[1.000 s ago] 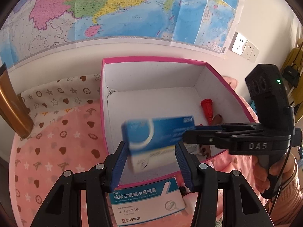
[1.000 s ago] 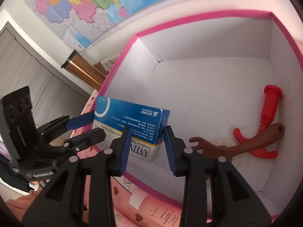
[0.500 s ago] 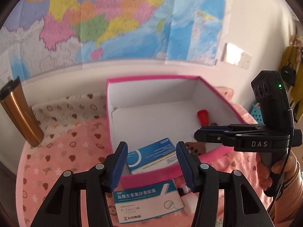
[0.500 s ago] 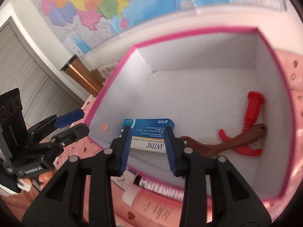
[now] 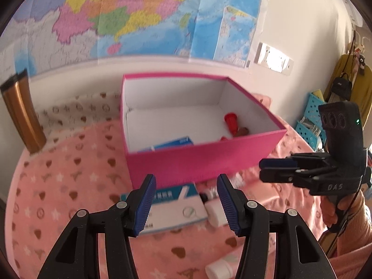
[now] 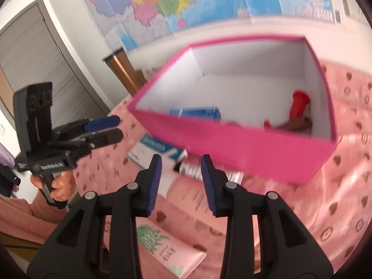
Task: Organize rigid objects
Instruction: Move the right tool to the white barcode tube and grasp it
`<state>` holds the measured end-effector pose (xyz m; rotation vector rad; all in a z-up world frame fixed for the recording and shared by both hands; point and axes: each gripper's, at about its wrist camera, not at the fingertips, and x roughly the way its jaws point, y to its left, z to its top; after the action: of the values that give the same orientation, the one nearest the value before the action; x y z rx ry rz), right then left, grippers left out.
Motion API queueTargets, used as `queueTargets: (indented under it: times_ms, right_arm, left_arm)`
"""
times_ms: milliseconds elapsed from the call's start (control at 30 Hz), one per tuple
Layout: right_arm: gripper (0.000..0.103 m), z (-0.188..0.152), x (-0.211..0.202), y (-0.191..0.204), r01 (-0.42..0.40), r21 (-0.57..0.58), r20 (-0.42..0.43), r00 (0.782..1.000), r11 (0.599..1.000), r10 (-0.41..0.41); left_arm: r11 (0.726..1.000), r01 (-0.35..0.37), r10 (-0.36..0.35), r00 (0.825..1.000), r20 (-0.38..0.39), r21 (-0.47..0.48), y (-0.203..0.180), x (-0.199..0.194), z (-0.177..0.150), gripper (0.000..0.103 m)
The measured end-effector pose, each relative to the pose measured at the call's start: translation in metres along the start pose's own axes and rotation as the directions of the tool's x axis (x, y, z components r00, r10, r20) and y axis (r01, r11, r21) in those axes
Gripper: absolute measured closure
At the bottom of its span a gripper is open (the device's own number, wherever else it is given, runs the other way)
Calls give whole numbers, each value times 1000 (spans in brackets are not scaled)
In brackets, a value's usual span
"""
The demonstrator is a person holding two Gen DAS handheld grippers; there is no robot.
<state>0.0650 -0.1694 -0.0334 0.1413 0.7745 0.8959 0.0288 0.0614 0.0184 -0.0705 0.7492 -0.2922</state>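
Surface: soft pink cloth (image 5: 69, 186) printed with brown hearts and white stars, rumpled. Wall beyond: glossy coloured map (image 5: 139, 16), white socket plate (image 5: 274, 59); copper-toned metal cylinder (image 5: 22, 111) far left of the left gripper (image 5: 184, 201). Pink cardboard box (image 5: 197, 160), white inside, square-cornered, stands ahead of both jaw pairs. In it: blue medicine carton (image 5: 172, 144) lying flat near the front wall, red plastic piece (image 5: 231, 121) and brown piece (image 5: 241, 130) at its right. White-and-blue carton (image 5: 172, 205) lies flat between the left jaws, below them. Left jaws spread, empty. Right gripper (image 6: 181, 181) jaws spread, empty, above a pink tube (image 6: 186, 209).
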Motion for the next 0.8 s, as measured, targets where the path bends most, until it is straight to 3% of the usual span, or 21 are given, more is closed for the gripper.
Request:
queueTargets:
  times_ms: [333,800]
  right_arm:
    - [65,-7,37,-8,41,26,-73,997,999,-39]
    - [65,-14,39,-23,91,53,-113,990,994,-84]
  left_arm:
    - [998,17,-21,997,-76,-52,5,12,-25,48]
    - [985,170,-169,969,-180,-8,-27,52,-34,48]
